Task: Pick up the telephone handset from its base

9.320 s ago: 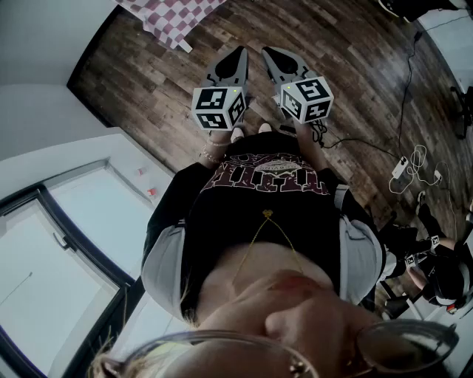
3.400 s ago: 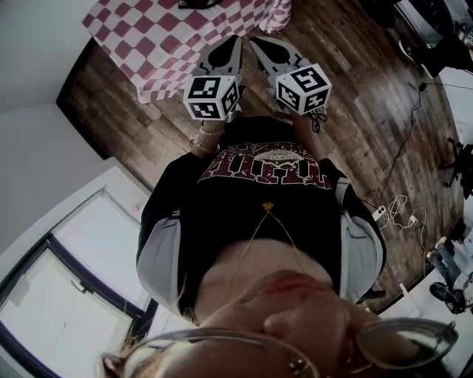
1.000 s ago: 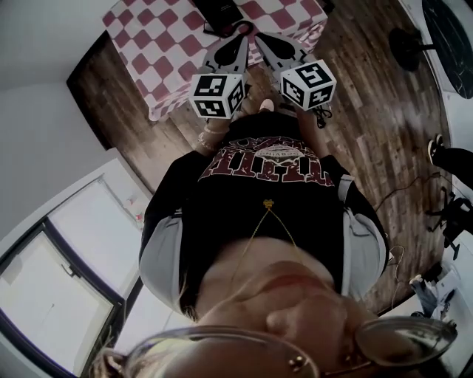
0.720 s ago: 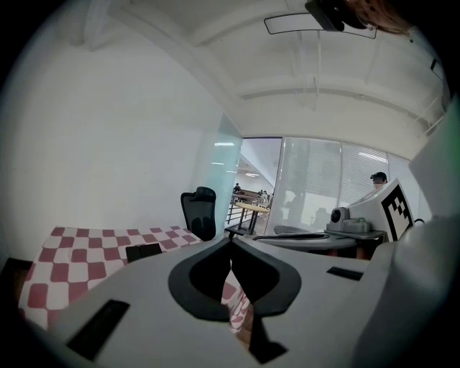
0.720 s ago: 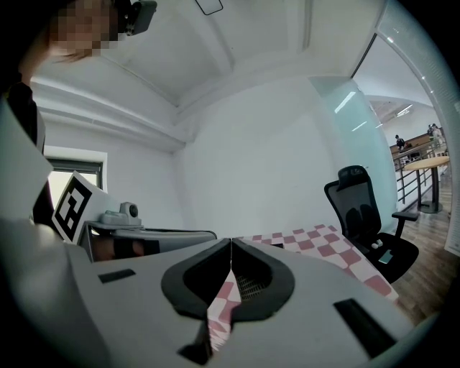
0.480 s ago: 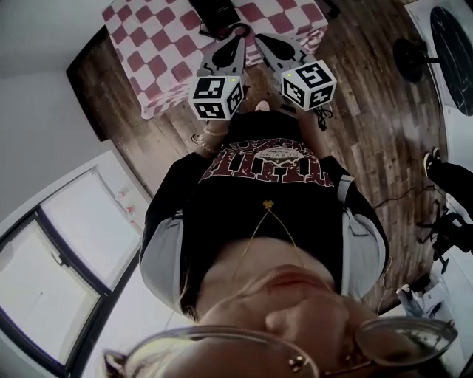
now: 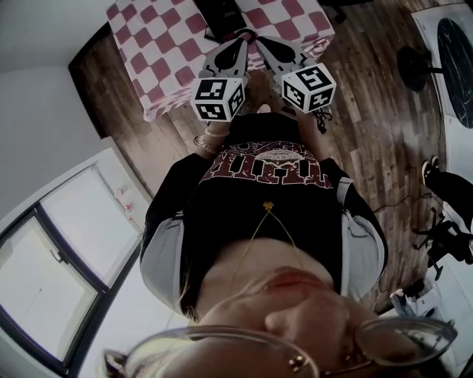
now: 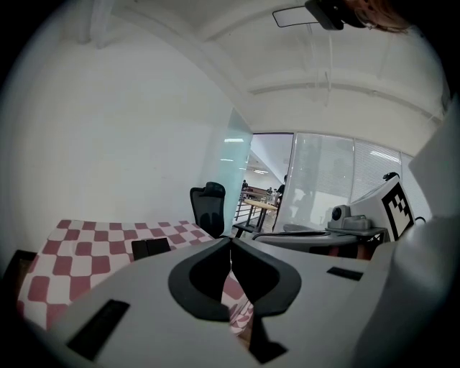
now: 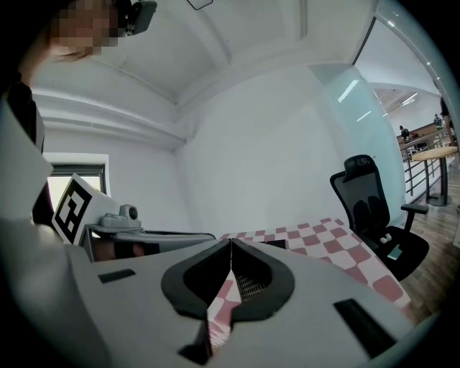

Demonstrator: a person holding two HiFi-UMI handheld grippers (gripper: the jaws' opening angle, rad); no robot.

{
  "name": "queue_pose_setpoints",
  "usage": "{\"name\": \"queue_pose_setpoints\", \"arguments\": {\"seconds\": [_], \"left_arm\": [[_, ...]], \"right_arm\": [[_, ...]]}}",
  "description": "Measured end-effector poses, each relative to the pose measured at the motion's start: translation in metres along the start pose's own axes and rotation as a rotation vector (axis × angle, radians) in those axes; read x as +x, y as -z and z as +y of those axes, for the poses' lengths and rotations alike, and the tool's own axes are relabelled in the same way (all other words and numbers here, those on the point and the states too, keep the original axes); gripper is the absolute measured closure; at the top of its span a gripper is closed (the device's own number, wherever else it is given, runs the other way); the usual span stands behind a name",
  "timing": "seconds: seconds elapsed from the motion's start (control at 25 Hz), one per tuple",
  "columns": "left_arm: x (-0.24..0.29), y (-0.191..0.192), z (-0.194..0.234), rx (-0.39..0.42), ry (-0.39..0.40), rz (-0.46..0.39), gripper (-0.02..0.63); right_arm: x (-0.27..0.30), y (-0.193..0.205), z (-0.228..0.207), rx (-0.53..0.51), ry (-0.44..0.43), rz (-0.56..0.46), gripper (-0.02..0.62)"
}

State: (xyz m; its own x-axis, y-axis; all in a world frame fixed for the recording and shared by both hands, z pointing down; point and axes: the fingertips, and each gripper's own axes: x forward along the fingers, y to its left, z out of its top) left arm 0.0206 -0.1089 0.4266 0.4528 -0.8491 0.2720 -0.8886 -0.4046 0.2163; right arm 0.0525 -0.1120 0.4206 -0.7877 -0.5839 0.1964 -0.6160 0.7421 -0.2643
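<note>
**Both grippers clenched and empty at the near side of the chequered table**

*Surface and room.* A table under a red-and-white chequered cloth point(image 7: 159, 44) stands on a dark wood-plank floor point(image 7: 369, 125), with a plain white wall point(image 8: 108, 144) behind it. A black telephone point(image 7: 220, 10) rests on the cloth, towards the side far from the person. Its handset and base cannot be told apart here. A black high-backed office chair point(image 9: 375, 205) stands beside the table, near a glass partition point(image 8: 323, 187). A dark-framed window point(image 7: 55, 258) shows at the lower left of the head view.

*Grippers.* The grey left gripper point(image 7: 242, 43) and the grey right gripper point(image 7: 261, 41) are held side by side in front of the person's black printed shirt point(image 7: 262, 199). In the head view their tips lie over the near part of the cloth. Each gripper's black-lined jaws are pressed together tip to tip and hold no object. Both tips are near the telephone but apart from it.

*Edges and open room.* The cloth hangs over the near table edge. Bare chequered cloth lies to the left of the telephone. To the right of the table the floor runs open as far as a black round stand base point(image 7: 414, 63).
</note>
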Motion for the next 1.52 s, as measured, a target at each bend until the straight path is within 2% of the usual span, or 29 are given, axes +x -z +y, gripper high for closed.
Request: {"name": "queue_pose_setpoints", "arguments": {"seconds": [1.04, 1.52], "left_arm": [[0.056, -0.04, 0.091, -0.008, 0.046, -0.013, 0.597], [0.066, -0.04, 0.131, -0.022, 0.039, 0.005, 0.595]], "right_arm": [[0.102, -0.033, -0.031, -0.012, 0.02, 0.0, 0.575], [0.139, -0.032, -0.037, -0.012, 0.033, 0.026, 0.575]]}}
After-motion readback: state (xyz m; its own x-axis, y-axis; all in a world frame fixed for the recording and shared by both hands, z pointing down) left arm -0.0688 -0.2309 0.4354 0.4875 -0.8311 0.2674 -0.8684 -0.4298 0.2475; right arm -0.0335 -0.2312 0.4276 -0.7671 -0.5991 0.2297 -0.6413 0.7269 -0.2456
